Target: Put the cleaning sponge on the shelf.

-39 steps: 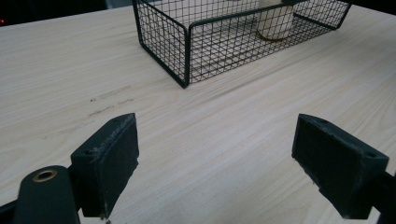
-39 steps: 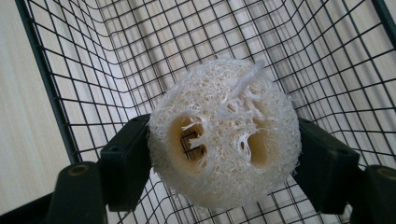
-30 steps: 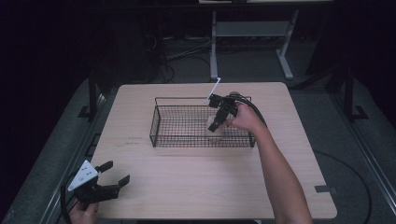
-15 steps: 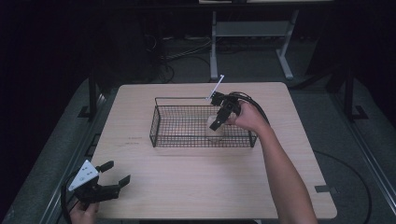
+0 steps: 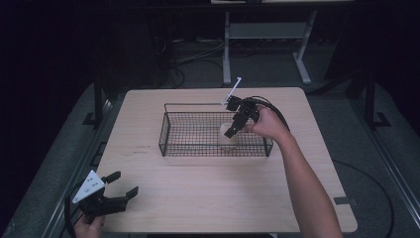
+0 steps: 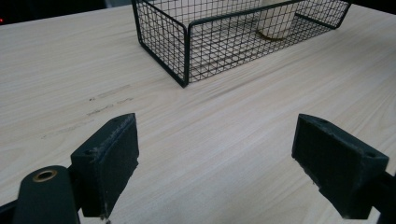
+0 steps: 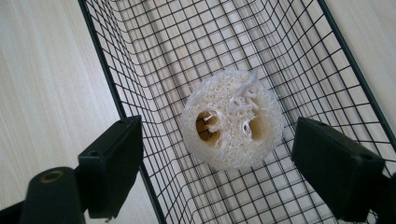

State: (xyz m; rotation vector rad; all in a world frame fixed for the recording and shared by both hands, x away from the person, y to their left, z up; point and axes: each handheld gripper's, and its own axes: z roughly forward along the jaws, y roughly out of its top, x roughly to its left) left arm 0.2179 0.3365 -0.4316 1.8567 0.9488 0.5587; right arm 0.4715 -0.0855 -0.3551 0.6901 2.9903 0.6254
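One loofah piece [image 7: 232, 119] stands in one wire basket [image 5: 168, 134], beneath the wide-open right hand-held gripper [image 5: 237, 120].

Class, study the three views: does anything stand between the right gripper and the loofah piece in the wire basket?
Nothing visible does. The right gripper hangs open directly above the loofah piece, which stands on the floor of the wire basket. The basket's top is open, and no wire or other object crosses the gap between jaws and loofah.
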